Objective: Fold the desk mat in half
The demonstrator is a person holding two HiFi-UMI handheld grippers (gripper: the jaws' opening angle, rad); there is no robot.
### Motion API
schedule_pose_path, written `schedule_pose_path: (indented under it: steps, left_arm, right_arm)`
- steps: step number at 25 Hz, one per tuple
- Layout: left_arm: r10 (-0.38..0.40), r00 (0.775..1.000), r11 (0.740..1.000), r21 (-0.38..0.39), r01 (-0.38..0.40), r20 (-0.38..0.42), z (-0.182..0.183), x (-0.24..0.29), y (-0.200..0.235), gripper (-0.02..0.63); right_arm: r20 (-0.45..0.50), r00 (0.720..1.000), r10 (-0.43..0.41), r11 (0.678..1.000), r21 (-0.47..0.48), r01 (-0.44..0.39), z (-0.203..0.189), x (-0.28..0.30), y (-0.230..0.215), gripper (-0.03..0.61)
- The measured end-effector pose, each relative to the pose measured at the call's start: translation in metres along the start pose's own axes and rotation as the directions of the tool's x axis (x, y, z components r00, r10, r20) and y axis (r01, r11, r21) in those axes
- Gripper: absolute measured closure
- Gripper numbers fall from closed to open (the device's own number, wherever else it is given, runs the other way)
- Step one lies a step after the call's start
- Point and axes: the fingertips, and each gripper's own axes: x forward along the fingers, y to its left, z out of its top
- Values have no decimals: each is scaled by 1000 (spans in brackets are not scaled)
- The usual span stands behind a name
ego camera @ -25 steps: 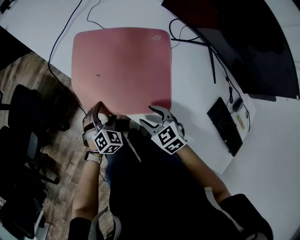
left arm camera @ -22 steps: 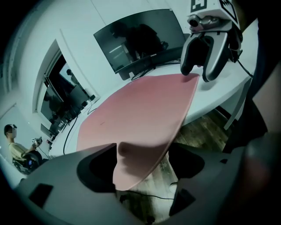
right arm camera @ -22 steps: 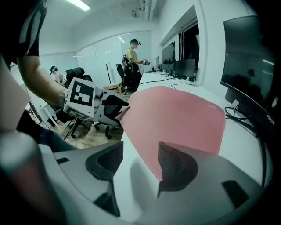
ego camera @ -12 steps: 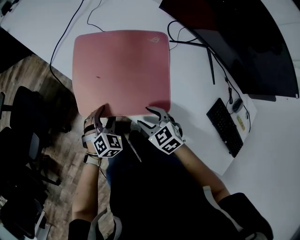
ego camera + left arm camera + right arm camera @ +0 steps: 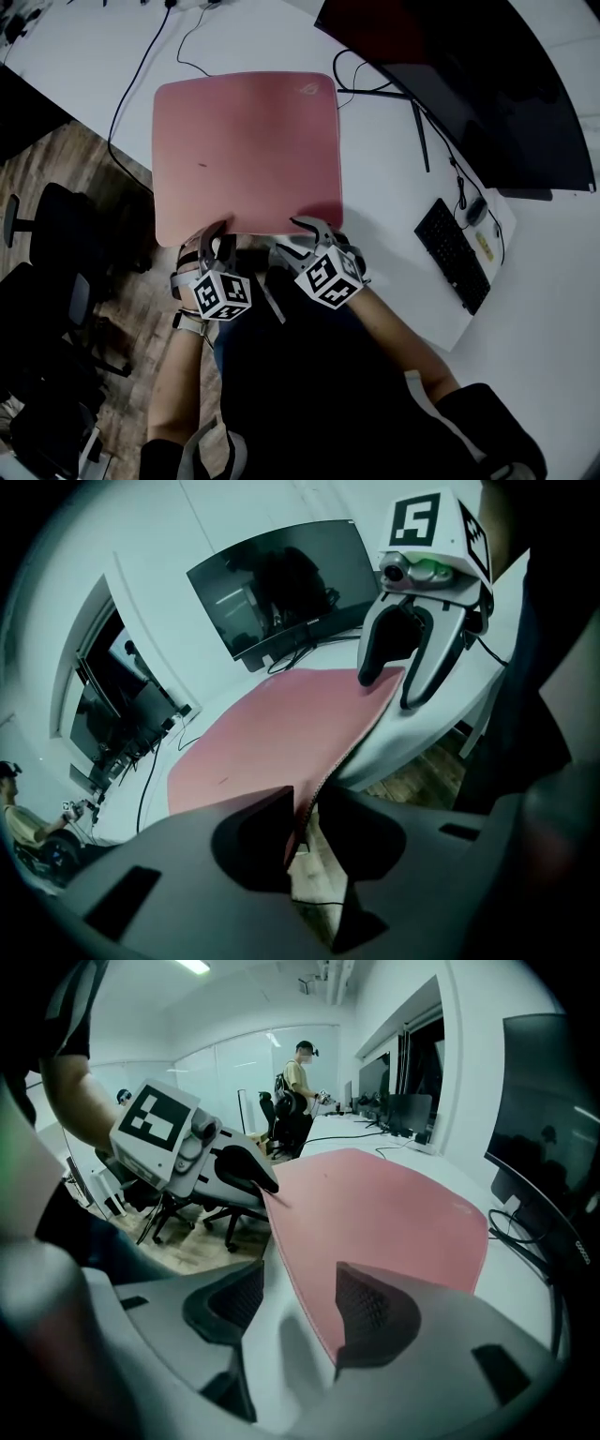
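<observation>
The pink desk mat (image 5: 246,150) lies flat on the white table (image 5: 384,187), its near edge at the table's front. My left gripper (image 5: 214,232) is at the mat's near left corner; its jaws have just been closing, and in the left gripper view they pinch the mat's edge (image 5: 314,785), which is raised off the table. My right gripper (image 5: 292,236) is at the near right corner. It stands open with the mat's edge (image 5: 305,1307) between its jaws, one pad (image 5: 370,1309) over the mat.
A dark monitor (image 5: 487,84) stands at the back right, with a black keyboard (image 5: 450,253) and a mouse (image 5: 475,208) to the right. Cables (image 5: 141,66) run behind the mat. Office chairs (image 5: 56,281) stand on the wood floor to the left. A person (image 5: 300,1082) stands far off.
The left gripper's jaws have narrowed onto the mat's near left corner and it has risen slightly. The right gripper has stayed put at the near right corner.
</observation>
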Motion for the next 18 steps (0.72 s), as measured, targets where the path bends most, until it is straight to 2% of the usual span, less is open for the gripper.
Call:
schedule_pose_path:
  steps: [5,13,18]
  left_arm:
    - [-19,1000,1000,-5,19,19,9,-6,11,535]
    - [-78,997,994,83,75,28,18,-9,23,537]
    - [-108,993,985,138,101,44,24,-12,36,535]
  right_arm:
    - [-61,997,-37,999,-24,36,-4,4,-6,351]
    - [-99,985,-139,990,-26,138,8,-3,-31,490]
    - [-106,975,-197,980,-37,194,24,-9,-40,511]
